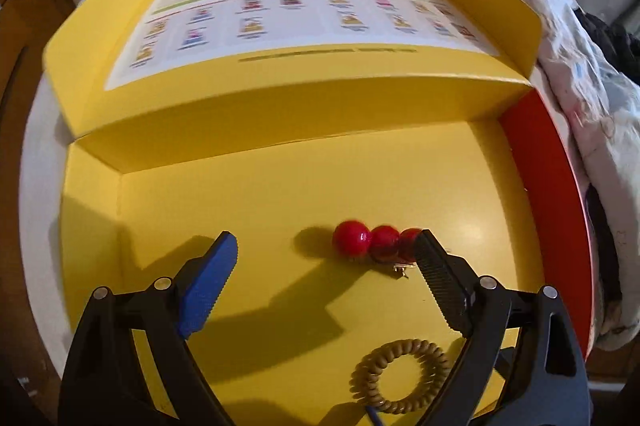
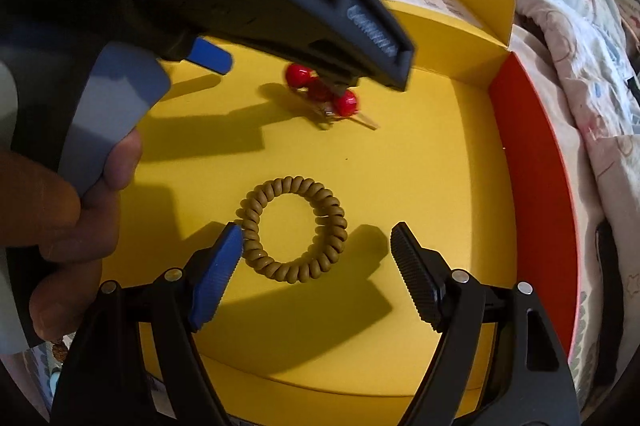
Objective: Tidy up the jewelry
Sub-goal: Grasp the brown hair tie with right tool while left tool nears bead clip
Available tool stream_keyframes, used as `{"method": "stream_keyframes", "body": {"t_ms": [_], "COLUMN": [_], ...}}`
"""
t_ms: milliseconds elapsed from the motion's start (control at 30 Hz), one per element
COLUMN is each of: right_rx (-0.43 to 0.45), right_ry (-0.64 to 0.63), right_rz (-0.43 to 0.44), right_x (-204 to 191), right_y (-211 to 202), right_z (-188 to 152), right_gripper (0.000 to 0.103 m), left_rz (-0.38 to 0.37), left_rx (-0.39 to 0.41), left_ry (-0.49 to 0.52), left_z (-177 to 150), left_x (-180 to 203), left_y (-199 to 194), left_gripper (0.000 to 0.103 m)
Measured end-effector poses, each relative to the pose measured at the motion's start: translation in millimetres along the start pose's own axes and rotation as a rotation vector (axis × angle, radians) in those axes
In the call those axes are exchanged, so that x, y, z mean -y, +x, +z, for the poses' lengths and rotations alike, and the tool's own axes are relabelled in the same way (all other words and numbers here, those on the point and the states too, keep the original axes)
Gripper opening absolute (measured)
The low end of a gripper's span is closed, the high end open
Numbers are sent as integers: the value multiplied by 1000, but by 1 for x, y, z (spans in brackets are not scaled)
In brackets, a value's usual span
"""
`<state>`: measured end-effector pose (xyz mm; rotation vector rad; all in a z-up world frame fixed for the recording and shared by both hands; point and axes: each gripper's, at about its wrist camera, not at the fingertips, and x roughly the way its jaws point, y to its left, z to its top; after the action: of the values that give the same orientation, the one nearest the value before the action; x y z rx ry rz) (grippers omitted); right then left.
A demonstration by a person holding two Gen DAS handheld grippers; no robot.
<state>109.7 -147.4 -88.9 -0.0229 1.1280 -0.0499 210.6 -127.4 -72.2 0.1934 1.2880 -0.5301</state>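
Note:
A red three-bead clip (image 1: pixel 368 244) lies on the yellow box floor (image 1: pixel 260 193). My left gripper (image 1: pixel 326 241) hangs open over it: the black fingertip (image 1: pixel 426 246) is at the rightmost bead and the blue finger (image 1: pixel 212 282) stands well to the left. A brown spiral coil band (image 2: pixel 288 185) lies nearer. My right gripper (image 2: pixel 316 230) is open around the band, its blue pad (image 2: pixel 224 258) at the coil's left edge and its black pad (image 2: pixel 416 274) apart from it. In the right wrist view the beads (image 2: pixel 298 73) show under the left gripper's body.
The box has a red right wall (image 1: pixel 540 185) and an open yellow lid (image 1: pixel 300 13) with a printed sheet behind. Patterned bedding (image 1: pixel 580 73) surrounds the box. A person's hand (image 2: pixel 80 209) holds the left gripper's handle at the left.

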Motion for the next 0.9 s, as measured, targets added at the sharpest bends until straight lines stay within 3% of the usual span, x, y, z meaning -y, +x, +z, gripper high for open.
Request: {"method": "stream_keyframes", "body": {"t_ms": [200, 400, 467, 533, 600, 633, 667, 800, 900], "right_rx": [2, -2, -7, -8, -10, -11, -14, -25, -30], "right_ry": [12, 26, 47, 66, 78, 80, 82, 106, 132], "right_rz": [-7, -13, -15, 6, 23, 29, 32, 52, 74], "right_x": [-3, 4, 10, 17, 23, 23, 27, 35, 45], "right_y": [4, 2, 0, -2, -3, -3, -3, -5, -5], "right_z": [-4, -4, -4, -2, -2, -2, 0, 0, 1], "right_gripper": [77, 64, 52, 47, 45, 44, 44, 41, 39], "left_rz": [-59, -100, -106, -140, -210, -199, -172, -220, -208], "left_rx": [-12, -2, 12, 16, 7, 8, 14, 7, 13], "left_ry": [-20, -63, -84, -95, -105, -101, -95, -115, -129], "left_z": [-2, -4, -5, -5, -1, 0, 0, 2, 2], "left_x": [-1, -12, -14, -20, -29, -32, -32, -42, -45], "left_y": [3, 7, 6, 5, 5, 5, 4, 5, 4], "left_gripper": [90, 88, 82, 61, 47, 41, 40, 34, 33]}}
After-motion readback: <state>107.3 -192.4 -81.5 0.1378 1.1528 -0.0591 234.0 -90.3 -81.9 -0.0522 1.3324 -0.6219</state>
